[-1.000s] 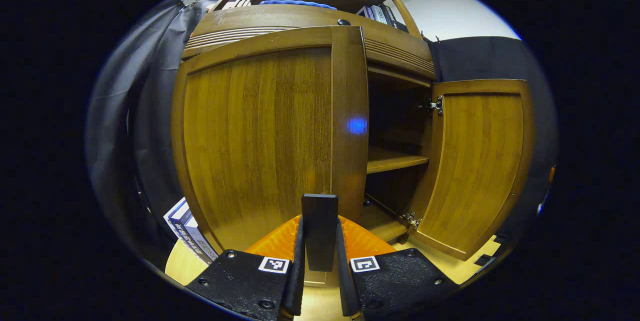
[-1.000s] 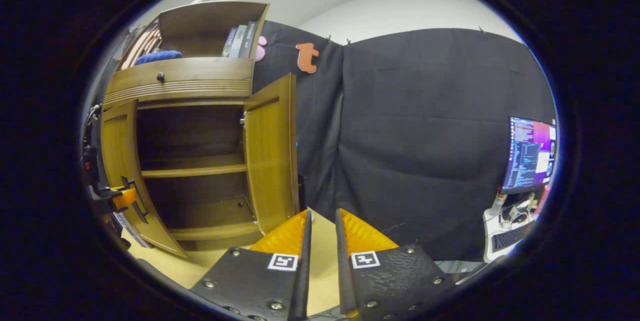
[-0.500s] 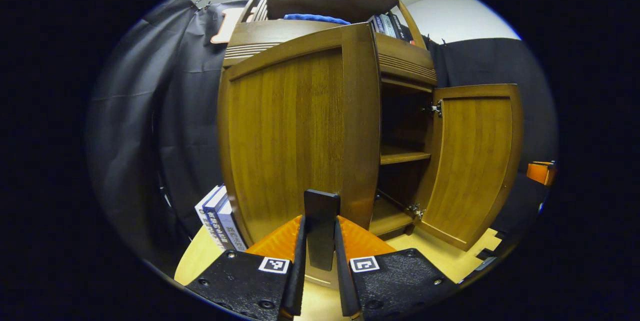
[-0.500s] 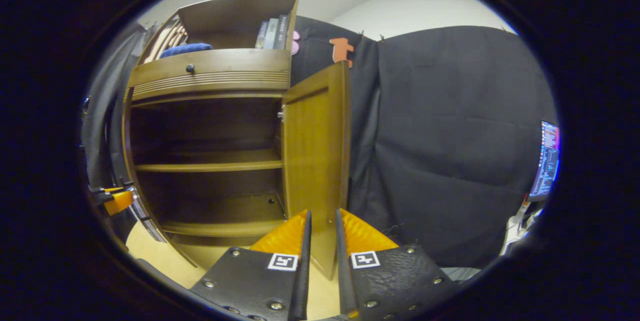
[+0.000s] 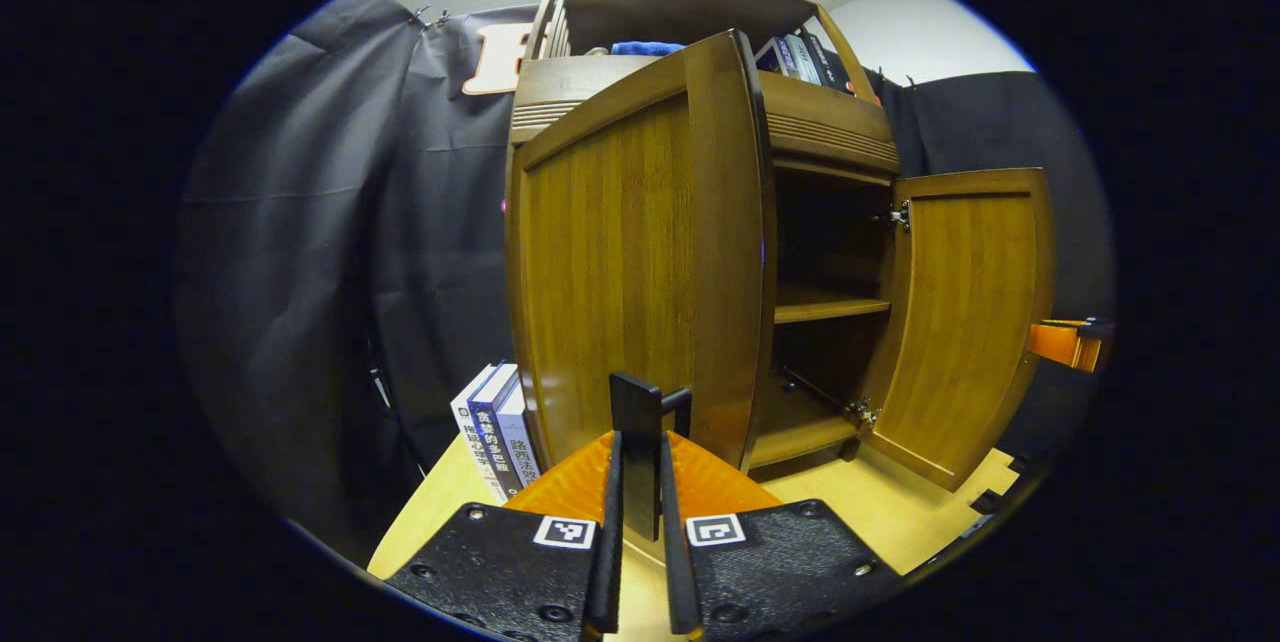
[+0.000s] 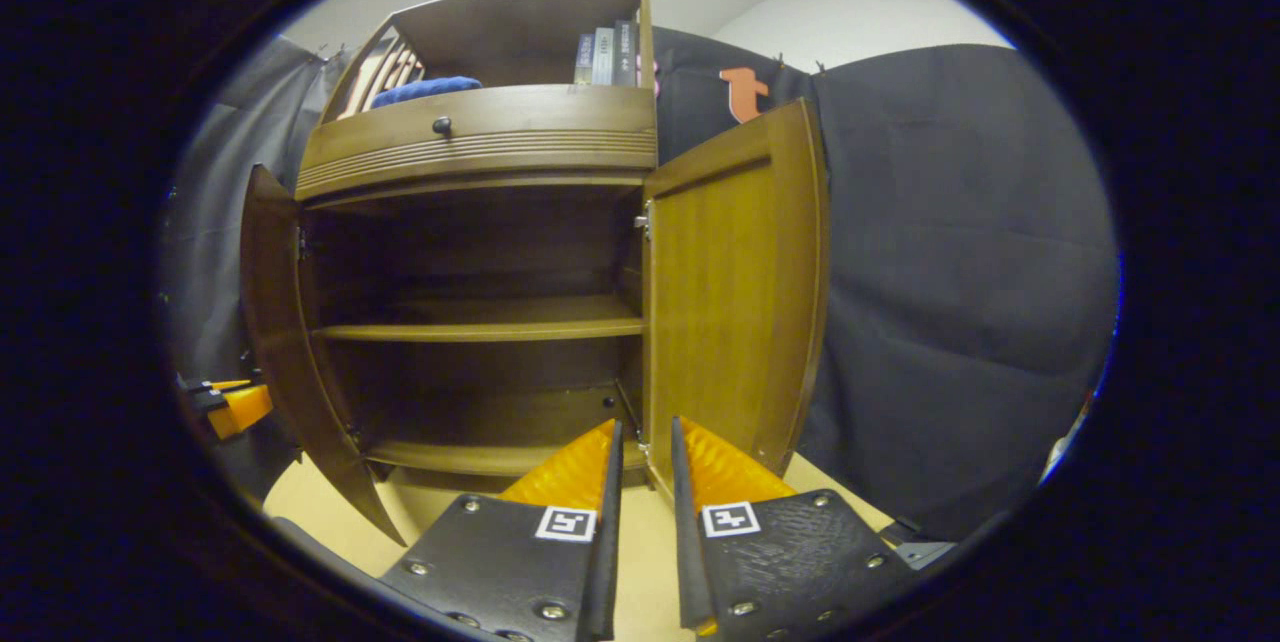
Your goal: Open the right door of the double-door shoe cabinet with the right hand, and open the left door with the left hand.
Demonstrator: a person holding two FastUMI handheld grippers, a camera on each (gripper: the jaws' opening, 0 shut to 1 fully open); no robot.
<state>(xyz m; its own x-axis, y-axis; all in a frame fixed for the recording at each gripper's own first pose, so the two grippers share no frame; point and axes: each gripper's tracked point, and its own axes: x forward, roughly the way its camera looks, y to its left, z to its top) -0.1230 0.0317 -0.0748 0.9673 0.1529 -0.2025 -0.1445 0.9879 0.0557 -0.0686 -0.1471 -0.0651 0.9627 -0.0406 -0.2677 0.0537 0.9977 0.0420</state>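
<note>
Left hand-held gripper (image 5: pixel 640 482) clamps left door (image 5: pixel 630 252) handle (image 5: pixel 637 442) at 6 o'clock; door hides cabinet (image 6: pixel 480 137) interior. Right hand-held gripper (image 6: pixel 645 482) narrowly parted, empty; right door (image 6: pixel 735 282) open.

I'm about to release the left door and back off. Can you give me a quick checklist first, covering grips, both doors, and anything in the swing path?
1. Left gripper on the handle: ok, both fingers press on it.
2. Left door open: ok, it is swung wide.
3. Right door open: ok, the shelf is exposed.
4. Right gripper free: ok, narrow gap between the fingers, nothing held.
5. Left door's clearance from the books standing behind it: cannot tell.
</note>
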